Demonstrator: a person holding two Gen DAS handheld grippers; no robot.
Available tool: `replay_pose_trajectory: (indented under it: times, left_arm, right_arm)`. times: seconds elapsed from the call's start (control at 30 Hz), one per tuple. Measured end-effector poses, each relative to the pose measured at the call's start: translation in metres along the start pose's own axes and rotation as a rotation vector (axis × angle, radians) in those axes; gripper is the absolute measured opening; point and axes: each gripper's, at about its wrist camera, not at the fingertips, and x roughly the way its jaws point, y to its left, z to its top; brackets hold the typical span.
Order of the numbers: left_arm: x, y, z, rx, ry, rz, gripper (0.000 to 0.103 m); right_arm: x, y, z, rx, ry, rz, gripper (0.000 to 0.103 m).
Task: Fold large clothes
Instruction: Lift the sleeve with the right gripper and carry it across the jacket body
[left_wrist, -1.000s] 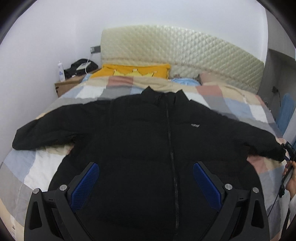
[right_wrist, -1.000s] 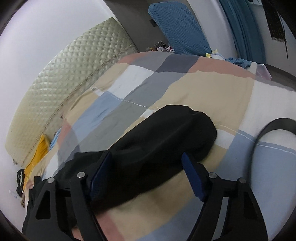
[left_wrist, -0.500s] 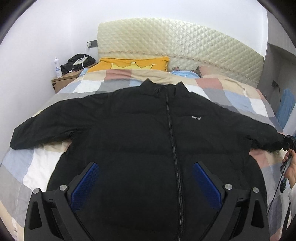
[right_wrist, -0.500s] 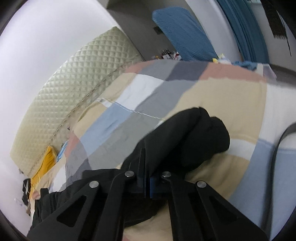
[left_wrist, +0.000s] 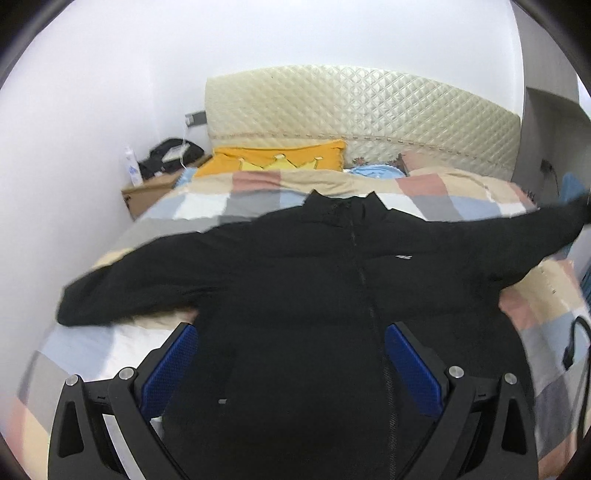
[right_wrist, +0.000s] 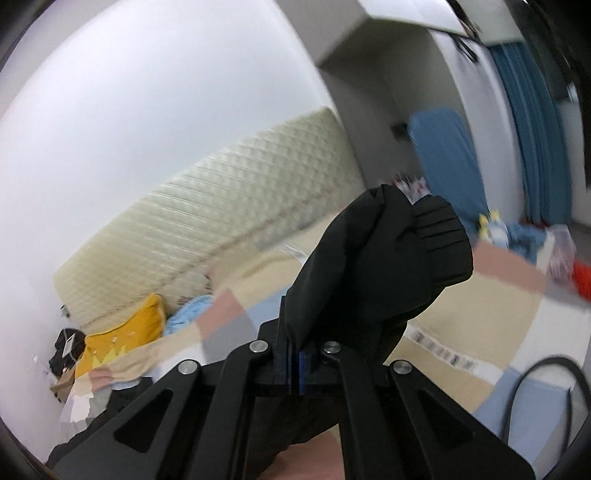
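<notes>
A black zip-up jacket (left_wrist: 295, 280) lies front up on the checked bed cover (left_wrist: 458, 199), collar toward the headboard. Its left sleeve (left_wrist: 122, 291) rests flat on the cover. The right sleeve (left_wrist: 517, 236) is raised off the bed toward the right edge of the left wrist view. My right gripper (right_wrist: 293, 365) is shut on that sleeve's end, and the ribbed cuff (right_wrist: 439, 236) sticks up past the jaws. My left gripper (left_wrist: 291, 354) hovers over the jacket's lower front, open, with nothing between its blue pads (left_wrist: 171, 365).
A quilted cream headboard (left_wrist: 362, 107) backs the bed, with a yellow pillow (left_wrist: 277, 162) in front. A bedside table (left_wrist: 147, 192) with a bottle and dark items stands at the left. A black cable (left_wrist: 576, 339) lies on the cover's right side. Blue curtains (right_wrist: 532, 136) hang at the right.
My right gripper closed on the sleeve's cuff end and lifted it well off the bed. The left gripper rose a little and stayed open over the jacket.
</notes>
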Motion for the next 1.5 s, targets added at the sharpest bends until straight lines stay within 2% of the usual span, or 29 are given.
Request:
replay_pose_trajectory:
  times: [0.13,0.3,0.47,0.67,0.9,1.1,1.33,1.5]
  left_arm:
    - [-0.02,0.018,-0.01,-0.016,-0.022,-0.006,0.103]
    - [-0.036,0.045,-0.028,-0.079,-0.034,-0.019,0.103]
    - [-0.045,0.074,-0.041,-0.149,-0.052,-0.024,0.103]
    - [-0.042,0.096,-0.046,-0.202,-0.064,-0.039,0.103]
    - [-0.048,0.113,-0.051,-0.24,-0.084,-0.036,0.103]
    - [-0.046,0.132,-0.054,-0.29,-0.086,-0.036,0.103]
    - [-0.039,0.144,-0.058,-0.316,-0.074,-0.05,0.103]
    - [-0.03,0.153,-0.062,-0.333,-0.061,-0.052,0.103]
  right_arm:
    - [-0.029,0.06,0.014,-0.066,-0.032,0.042,0.002]
    - [-0.05,0.137,0.01,-0.19,-0.043,0.094,0.002]
    - [-0.067,0.21,-0.013,-0.307,-0.057,0.152,0.002]
    - [-0.083,0.289,-0.061,-0.473,-0.047,0.252,0.002]
    - [-0.086,0.371,-0.151,-0.674,-0.012,0.374,0.002]
    - [-0.08,0.419,-0.24,-0.746,0.067,0.484,0.002]
    - [-0.058,0.429,-0.349,-0.768,0.242,0.548,0.002]
    - [-0.039,0.427,-0.409,-0.801,0.344,0.558,0.002]
